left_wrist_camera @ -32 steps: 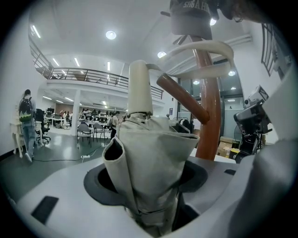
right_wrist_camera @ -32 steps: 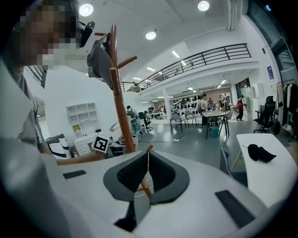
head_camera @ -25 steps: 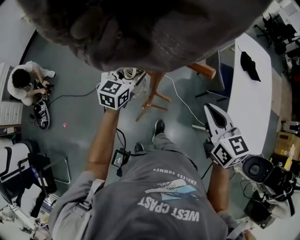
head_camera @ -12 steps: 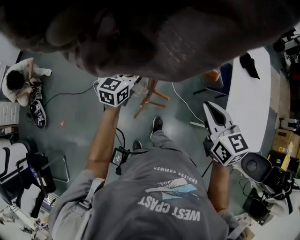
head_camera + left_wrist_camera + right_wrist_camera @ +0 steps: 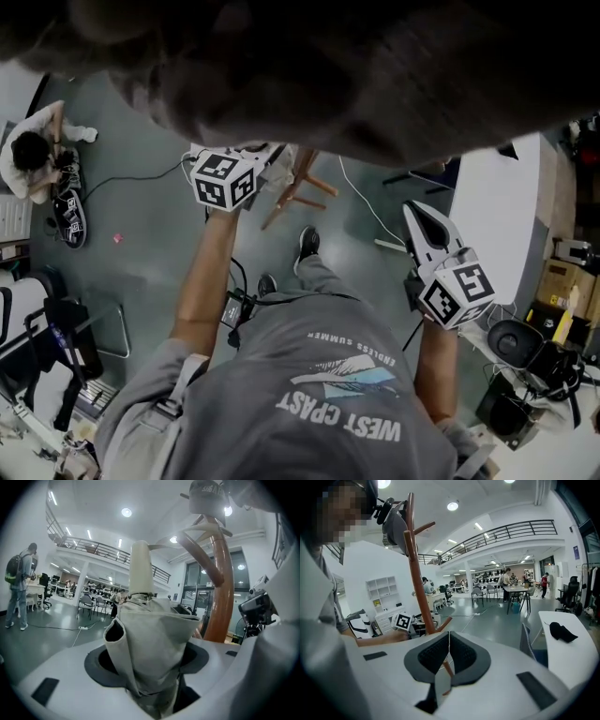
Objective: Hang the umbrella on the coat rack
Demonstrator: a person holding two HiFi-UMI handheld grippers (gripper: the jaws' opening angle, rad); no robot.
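A folded beige umbrella [image 5: 150, 634] with a white tip [image 5: 140, 569] stands upright between the jaws of my left gripper [image 5: 149, 662], which is shut on its bunched fabric. Just right of it in the left gripper view rises the wooden coat rack [image 5: 220, 578], with curved pegs and a cap on top. In the head view the left gripper [image 5: 258, 159] is beside the rack's legs [image 5: 298, 192]. My right gripper [image 5: 417, 214] hangs apart on the right. Its pads are together with nothing held [image 5: 449, 651], and it faces the coat rack pole [image 5: 415, 573].
A dark blurred mass covers the top of the head view. A white table [image 5: 492, 216] stands at the right with a black item [image 5: 562, 632] on it, and a chair [image 5: 529, 644] is beside it. A person sits on the floor [image 5: 33, 155] at far left. Cables cross the floor.
The left gripper with the umbrella has sunk a little beside the rack. The dark mass now spreads across more of the head view's top. The right gripper has kept its place.
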